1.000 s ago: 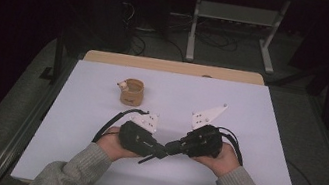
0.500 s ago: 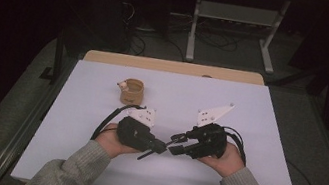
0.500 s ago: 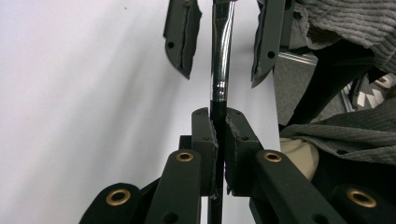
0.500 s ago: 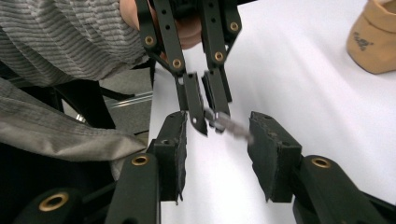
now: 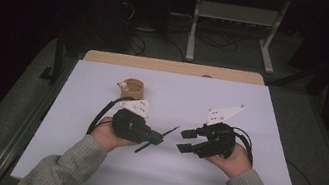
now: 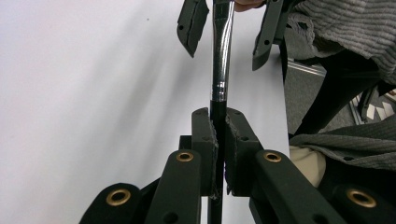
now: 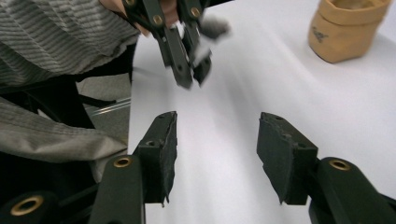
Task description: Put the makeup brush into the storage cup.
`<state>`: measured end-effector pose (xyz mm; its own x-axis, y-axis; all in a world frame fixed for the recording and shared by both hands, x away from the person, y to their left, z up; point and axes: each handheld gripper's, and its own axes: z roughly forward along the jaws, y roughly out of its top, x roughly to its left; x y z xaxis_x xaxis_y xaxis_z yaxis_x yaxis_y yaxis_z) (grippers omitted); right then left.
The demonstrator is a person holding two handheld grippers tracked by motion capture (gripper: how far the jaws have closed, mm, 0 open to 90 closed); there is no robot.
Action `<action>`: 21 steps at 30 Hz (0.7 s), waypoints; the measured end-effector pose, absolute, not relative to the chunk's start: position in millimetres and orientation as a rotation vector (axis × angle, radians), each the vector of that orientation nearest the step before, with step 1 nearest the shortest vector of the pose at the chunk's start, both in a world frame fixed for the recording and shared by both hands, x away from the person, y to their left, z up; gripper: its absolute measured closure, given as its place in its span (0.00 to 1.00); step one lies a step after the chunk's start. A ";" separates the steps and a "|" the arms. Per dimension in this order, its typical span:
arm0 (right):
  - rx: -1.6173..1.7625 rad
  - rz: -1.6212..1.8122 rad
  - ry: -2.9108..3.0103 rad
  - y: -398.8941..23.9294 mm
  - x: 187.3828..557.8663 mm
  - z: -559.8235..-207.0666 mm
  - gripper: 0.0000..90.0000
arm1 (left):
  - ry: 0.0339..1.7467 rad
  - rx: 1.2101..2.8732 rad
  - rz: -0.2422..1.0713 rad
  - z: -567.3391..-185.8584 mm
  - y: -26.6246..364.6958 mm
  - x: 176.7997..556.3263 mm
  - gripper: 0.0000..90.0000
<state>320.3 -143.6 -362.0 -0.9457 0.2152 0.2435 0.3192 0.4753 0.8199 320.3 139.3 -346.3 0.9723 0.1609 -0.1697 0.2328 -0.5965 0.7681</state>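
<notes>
A thin brush (image 5: 165, 134) with a black handle and a silver ferrule (image 6: 220, 60) sticks out of my left gripper (image 5: 158, 139), which is shut on the handle (image 6: 219, 116). In the left gripper view the ferrule runs up between the spread jaws of my right gripper (image 6: 229, 32) without touching them. My right gripper (image 5: 184, 140) sits just right of the brush tip; its jaws have just been opening and stand open (image 7: 217, 149) over bare table. It faces the left gripper (image 7: 189, 65). A small tan cup (image 5: 131, 88) stands behind the left hand.
The white table sheet (image 5: 260, 113) has a wooden strip (image 5: 172, 67) along its far edge. The tan cup (image 7: 348, 28) shows at the upper right of the right gripper view. Cables trail from both grippers. A metal stand (image 5: 234, 28) is on the floor beyond.
My right gripper has opened and drawn off to the right, away from the brush. The two grippers were together a second ago. The left gripper keeps hold of the brush.
</notes>
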 end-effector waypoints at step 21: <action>-0.695 -1.521 -2.618 -184.2 319.3 -376.7 0.40 | 0.326 2.202 -0.072 -340.5 149.9 336.5 0.93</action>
